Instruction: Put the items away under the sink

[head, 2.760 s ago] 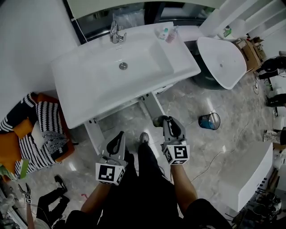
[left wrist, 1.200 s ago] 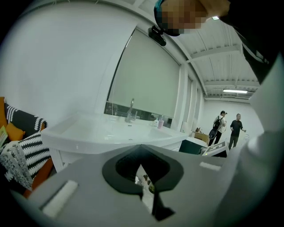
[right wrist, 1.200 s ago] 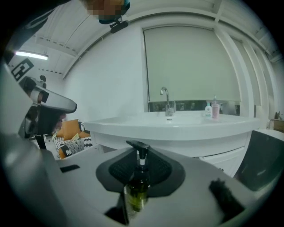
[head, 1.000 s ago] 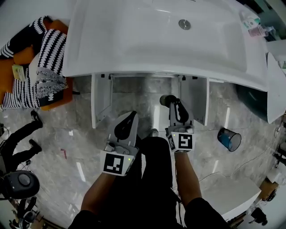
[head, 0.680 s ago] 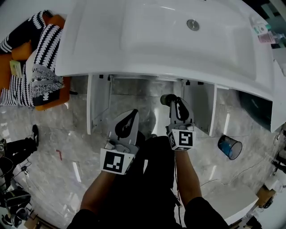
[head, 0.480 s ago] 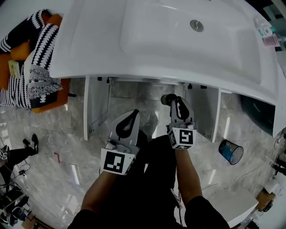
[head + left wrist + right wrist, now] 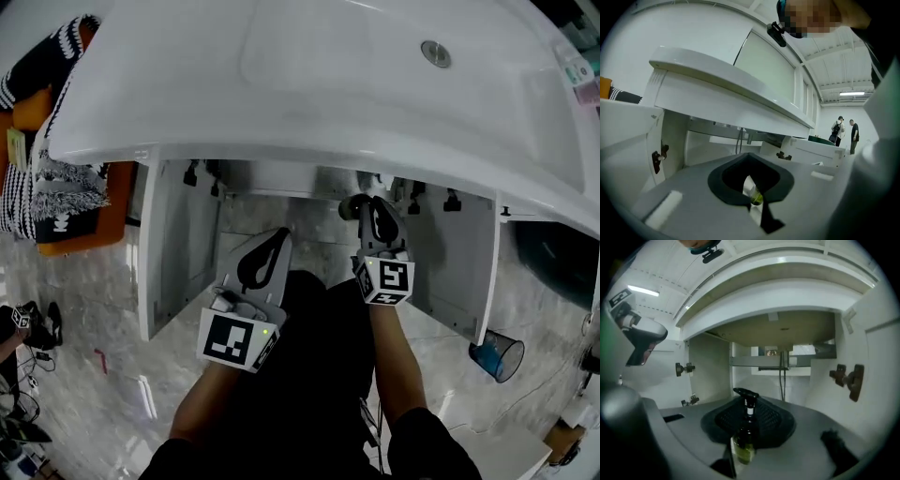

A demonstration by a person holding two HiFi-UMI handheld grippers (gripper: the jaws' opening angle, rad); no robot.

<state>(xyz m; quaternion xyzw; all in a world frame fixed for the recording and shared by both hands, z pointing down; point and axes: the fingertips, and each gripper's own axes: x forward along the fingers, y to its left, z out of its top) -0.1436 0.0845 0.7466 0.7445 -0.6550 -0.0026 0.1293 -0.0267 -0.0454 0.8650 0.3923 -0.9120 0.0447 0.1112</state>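
Observation:
The white sink (image 7: 328,84) fills the top of the head view, with both cabinet doors below it swung open. My right gripper (image 7: 367,208) is shut on a dark pump bottle (image 7: 353,206) and holds it upright in front of the cabinet opening. In the right gripper view the bottle (image 7: 745,432) shows yellow-green liquid and a black pump head, with the cabinet's inside (image 7: 754,376) straight ahead. My left gripper (image 7: 272,242) hovers beside it on the left, jaws together. The left gripper view shows only a narrow slit with a pale sliver I cannot identify.
The left door (image 7: 155,244) and right door (image 7: 487,272) flank the opening, and dark hinges (image 7: 848,376) sit on their inner sides. Hoses (image 7: 783,373) hang at the cabinet's back. A blue bin (image 7: 497,354) stands at right, striped cushions (image 7: 56,178) at left, small bottles (image 7: 577,75) on the sink's corner.
Both grippers have sunk and now sit level with the cabinet opening, which looms larger in view. The pump bottle stays in the right gripper. The left jaws stay together.

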